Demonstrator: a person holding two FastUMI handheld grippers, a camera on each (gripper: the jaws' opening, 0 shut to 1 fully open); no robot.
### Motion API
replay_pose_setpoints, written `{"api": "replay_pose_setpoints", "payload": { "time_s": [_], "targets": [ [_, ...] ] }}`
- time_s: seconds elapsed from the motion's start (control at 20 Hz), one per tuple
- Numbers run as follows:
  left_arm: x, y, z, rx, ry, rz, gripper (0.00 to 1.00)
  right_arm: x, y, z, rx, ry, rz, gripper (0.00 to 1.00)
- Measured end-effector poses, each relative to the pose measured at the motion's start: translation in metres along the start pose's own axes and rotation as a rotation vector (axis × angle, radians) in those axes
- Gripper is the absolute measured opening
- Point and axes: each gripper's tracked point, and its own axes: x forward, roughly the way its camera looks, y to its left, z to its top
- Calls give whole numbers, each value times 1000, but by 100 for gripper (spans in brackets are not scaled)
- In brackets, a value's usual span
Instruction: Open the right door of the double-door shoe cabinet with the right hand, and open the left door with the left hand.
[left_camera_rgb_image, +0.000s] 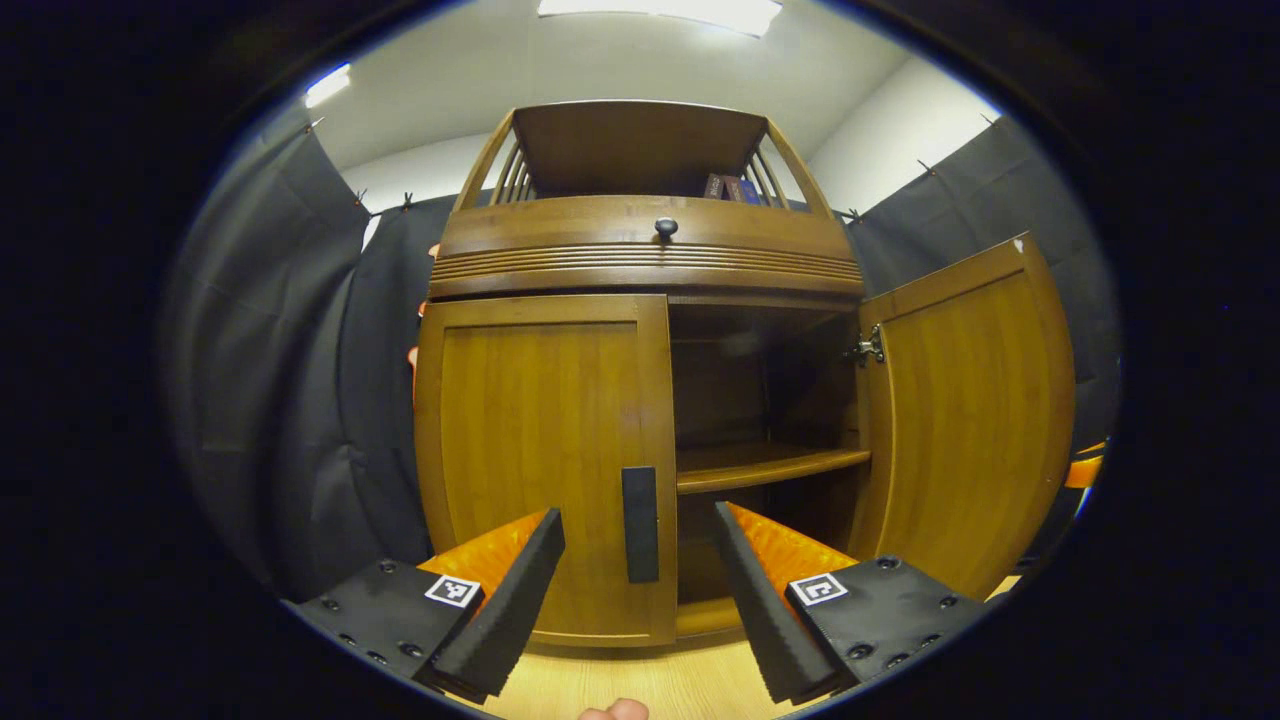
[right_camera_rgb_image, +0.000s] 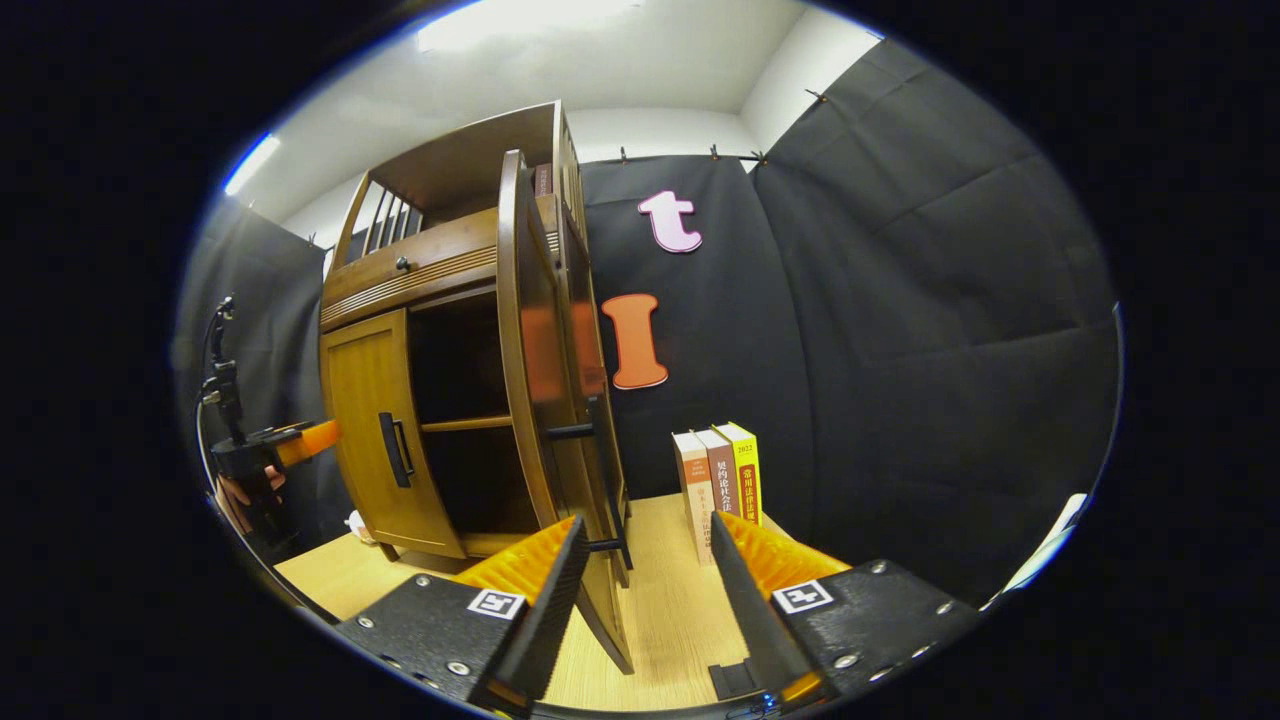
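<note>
Left fingers: we see our left gripper (left_camera_rgb_image: 638, 580) with its fingers (left_camera_rgb_image: 505, 610) spread wide, pinching nothing; the handle (left_camera_rgb_image: 640, 524) of the left door shows in the gap between them, farther off, and we cannot tell any touch.
Left door: the left door (left_camera_rgb_image: 540, 450) sits closed, flush with the cabinet (left_camera_rgb_image: 640, 250) front.
Right fingers: our right gripper (right_camera_rgb_image: 640, 590) also has its fingers (right_camera_rgb_image: 745, 600) spread apart and empty; the right door's handle (right_camera_rgb_image: 605, 470) stands just beyond the gap.
Right door: the right door (right_camera_rgb_image: 525, 370) is swung wide open, edge-on in the right gripper view, and in the left gripper view it stands out to the right of the opening.
Inside: we see a bare shelf (left_camera_rgb_image: 770, 462) in the open half.
Around: three books (right_camera_rgb_image: 718, 485) stand upright on the bench (right_camera_rgb_image: 670, 610) beside the cabinet, against the black cloth.
Top: a knob (left_camera_rgb_image: 666, 227) sits on the drawer front above the doors.
</note>
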Motion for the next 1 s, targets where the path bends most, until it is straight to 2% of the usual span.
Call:
{"api": "replay_pose_setpoints", "payload": {
  "time_s": [0.05, 0.1, 0.15, 0.2, 0.25, 0.3, 0.4, 0.45, 0.5, 0.55, 0.6, 0.7, 0.75, 0.8, 0.85, 0.9, 1.0],
  "targets": [
    [10, 0, -4, -15, 6, -5, 93, -5, 1, -1, 10, 1, -3, 86],
    [21, -2, -6, -26, 8, -13, 100, -9, 5, -4, 11, 6, 3, 84],
    [33, -5, -8, -27, 8, -23, 100, -13, 8, -6, 1, 8, -1, 93],
    [43, -8, -10, -16, 4, -30, 100, -16, 9, -6, -9, 9, -11, 88],
    [54, -10, -11, 0, -1, -36, 94, -22, 12, -7, -17, 13, -10, 89],
    [61, -13, -13, 8, -2, -42, 93, -27, 16, -9, -22, 20, -8, 97],
    [78, -20, -20, 0, 4, -57, 94, -36, 22, -9, -19, 22, -1, 97],
    [83, -19, -24, 3, 12, -38, 96, -40, 25, -10, -8, 26, -6, 97],
    [88, -16, -28, 12, 12, -28, 97, -46, 28, -13, 2, 31, -2, 91],
    [95, -14, -30, 12, 11, -18, 97, -50, 32, -14, 4, 23, -4, 91],
    [99, -12, -36, 1, 19, -16, 95, -53, 34, -13, 0, 16, -11, 97],
    [110, -9, -49, -27, 49, -16, 96, -57, 35, -17, -21, 32, -28, 98],
    [115, -5, -56, -27, 64, -15, 96, -59, 37, -16, -30, 35, -28, 91],
    [120, 1, -60, -38, 64, -10, 97, -61, 39, -12, -36, 29, -32, 98],
    [124, 3, -65, -63, 71, -10, 93, -63, 40, -9, -37, 28, -40, 98],
    [127, 6, -69, -82, 84, -15, 89, -65, 43, -9, -35, 23, -42, 91],
    [132, 14, -78, -71, 107, -13, 80, -73, 50, -9, -40, 13, -44, 91]
  ]
}}
